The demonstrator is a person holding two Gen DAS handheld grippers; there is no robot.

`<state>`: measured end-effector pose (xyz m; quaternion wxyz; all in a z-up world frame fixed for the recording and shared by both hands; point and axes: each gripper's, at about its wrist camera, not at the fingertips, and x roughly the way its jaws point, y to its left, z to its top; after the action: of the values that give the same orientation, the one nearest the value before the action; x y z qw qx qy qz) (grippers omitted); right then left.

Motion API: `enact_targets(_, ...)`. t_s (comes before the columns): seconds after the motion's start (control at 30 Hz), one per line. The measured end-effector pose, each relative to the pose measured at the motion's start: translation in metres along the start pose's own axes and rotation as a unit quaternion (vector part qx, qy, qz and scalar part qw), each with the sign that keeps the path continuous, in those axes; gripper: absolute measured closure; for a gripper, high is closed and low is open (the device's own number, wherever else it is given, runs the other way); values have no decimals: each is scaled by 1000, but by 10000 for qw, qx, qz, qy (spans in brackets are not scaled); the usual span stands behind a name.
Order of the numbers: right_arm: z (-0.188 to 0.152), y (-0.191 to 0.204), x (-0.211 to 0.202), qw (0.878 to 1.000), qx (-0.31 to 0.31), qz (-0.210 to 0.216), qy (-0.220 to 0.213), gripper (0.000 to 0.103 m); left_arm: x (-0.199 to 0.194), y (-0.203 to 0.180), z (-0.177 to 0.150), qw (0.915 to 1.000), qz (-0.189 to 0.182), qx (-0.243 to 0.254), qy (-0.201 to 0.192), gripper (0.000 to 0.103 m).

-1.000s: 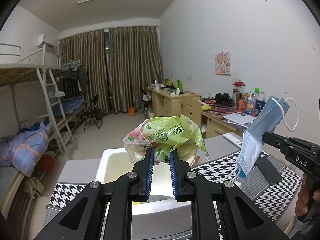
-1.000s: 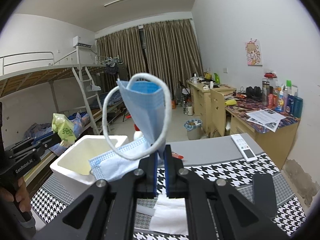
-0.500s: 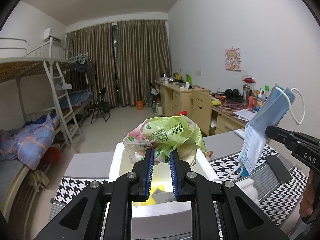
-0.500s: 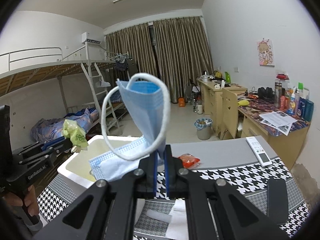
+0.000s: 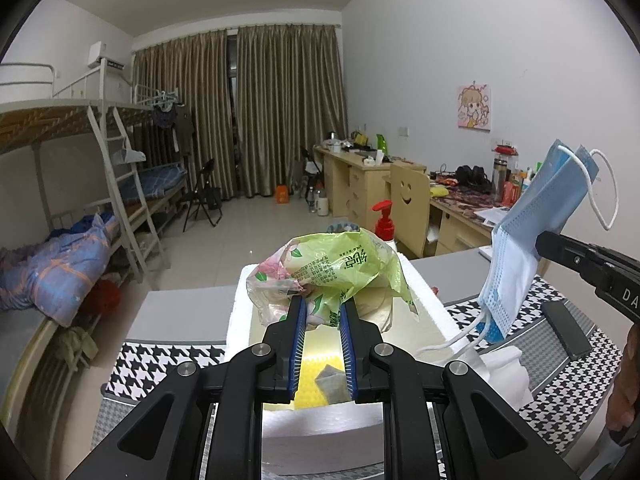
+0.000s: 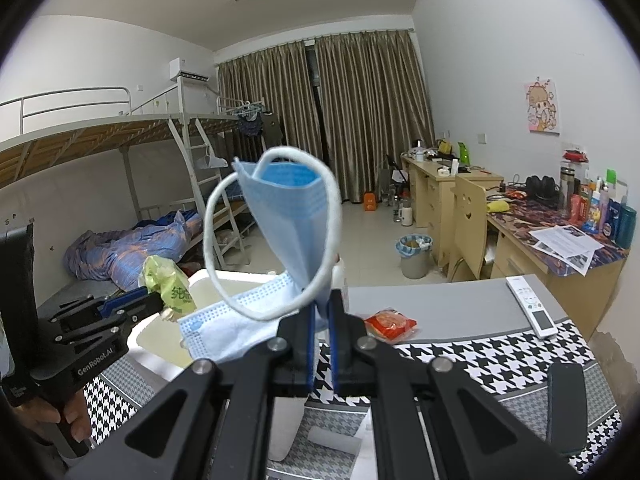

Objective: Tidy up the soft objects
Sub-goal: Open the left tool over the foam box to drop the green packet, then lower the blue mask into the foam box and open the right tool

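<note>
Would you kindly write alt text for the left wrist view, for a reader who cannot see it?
The left gripper holds a crumpled green plastic bag in its jaws above an open white foam box on a houndstooth-covered table. At right, the right gripper holds up a blue face mask, its ear loops dangling. A dorm room with bunk beds lies behind.

Between your left fingers point(image 5: 297, 344) sits a pale green bag point(image 5: 340, 268) with pink flowers; between your right fingers point(image 6: 308, 344), a light blue mask point(image 6: 288, 224) with white loops. Below them lie a white foam box point(image 5: 432, 312) and black-and-white houndstooth cloth point(image 6: 480, 356).
</note>
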<state>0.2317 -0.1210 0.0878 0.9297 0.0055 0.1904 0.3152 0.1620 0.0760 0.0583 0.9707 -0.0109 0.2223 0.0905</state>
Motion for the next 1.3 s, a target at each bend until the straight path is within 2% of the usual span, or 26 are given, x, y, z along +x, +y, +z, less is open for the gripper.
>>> enact_targets(0.17,0,4,4,10000,-28,7,38,94,8,3,0,9999,22,36,121,79)
enact_targets(0.23,1,6,5,10000,-34,10,58,94,8,6,0,9999,43,2,126,67)
enact_targets(0.27,1,7,6,10000,-45,14,66,94,7,7,0,9999,67,-10,123,55)
enact_targets(0.3,1,9,7,10000,-58,18,73,94,6,9,0,9999,101,-23,99,47)
enact_targets(0.43,3,18,12,9998,-125,82,113,94,2,18,-1,9998,183,-113,24,41)
enact_targets(0.5,3,21,15,9997,-160,117,131,94,-1,24,-2,9995,255,-158,-24,30)
enact_targets(0.67,4,33,22,9992,-264,219,205,94,-11,38,-4,9980,505,-341,-193,14)
enact_targets(0.87,3,43,31,9985,-353,284,302,94,-22,51,-9,9966,614,-456,-302,9)
enact_targets(1.3,0,58,45,9965,-552,387,501,94,-32,66,-17,9955,682,-556,-349,9)
